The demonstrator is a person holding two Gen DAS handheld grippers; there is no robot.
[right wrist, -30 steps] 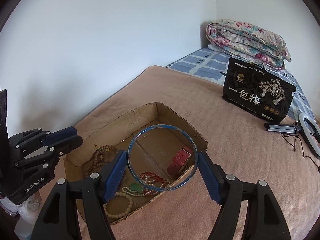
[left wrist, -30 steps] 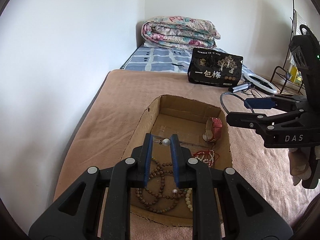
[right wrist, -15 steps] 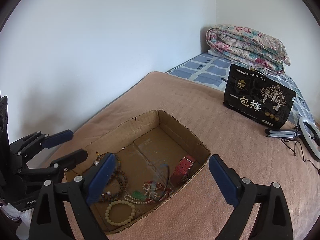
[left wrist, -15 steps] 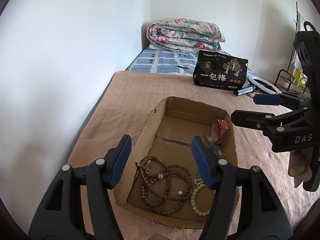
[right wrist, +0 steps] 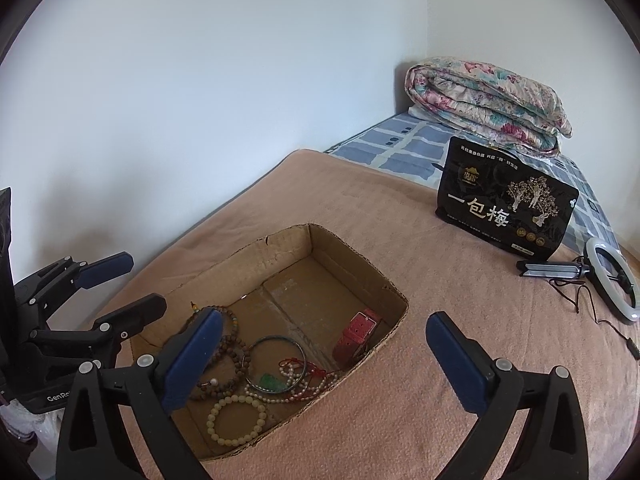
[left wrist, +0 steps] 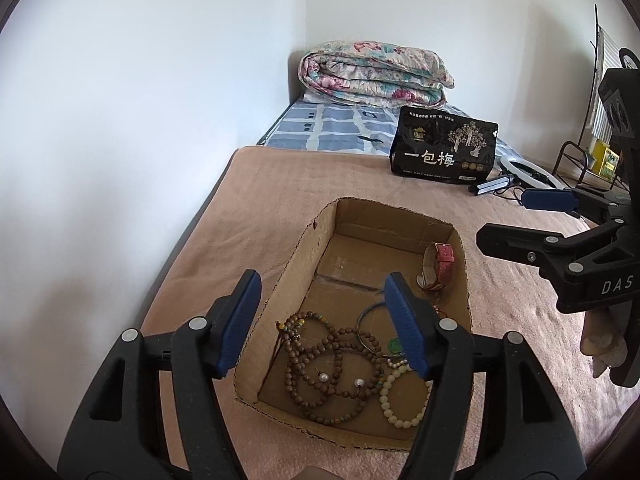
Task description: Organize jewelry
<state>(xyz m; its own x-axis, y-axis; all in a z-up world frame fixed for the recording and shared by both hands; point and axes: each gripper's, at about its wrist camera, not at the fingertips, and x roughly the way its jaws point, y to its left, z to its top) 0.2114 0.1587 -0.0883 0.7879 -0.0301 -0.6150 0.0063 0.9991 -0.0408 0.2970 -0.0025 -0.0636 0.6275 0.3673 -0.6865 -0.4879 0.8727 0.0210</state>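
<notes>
Low in both wrist views, the left gripper stands open and empty while the right gripper is opening wider, holding nothing. Beyond them the cardboard box holds brown beads, a blue bangle and a pink watch. At upper right, a black bag stands before a folded quilt.

Empty left claw above jewelry-filled cardboard box

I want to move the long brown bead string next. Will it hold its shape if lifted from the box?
Probably not. The brown bead string lies in loose overlapping loops, so it looks floppy and would likely dangle. It overlaps the thin bangle and may drag it. Its round beads could slip between pads.
</notes>
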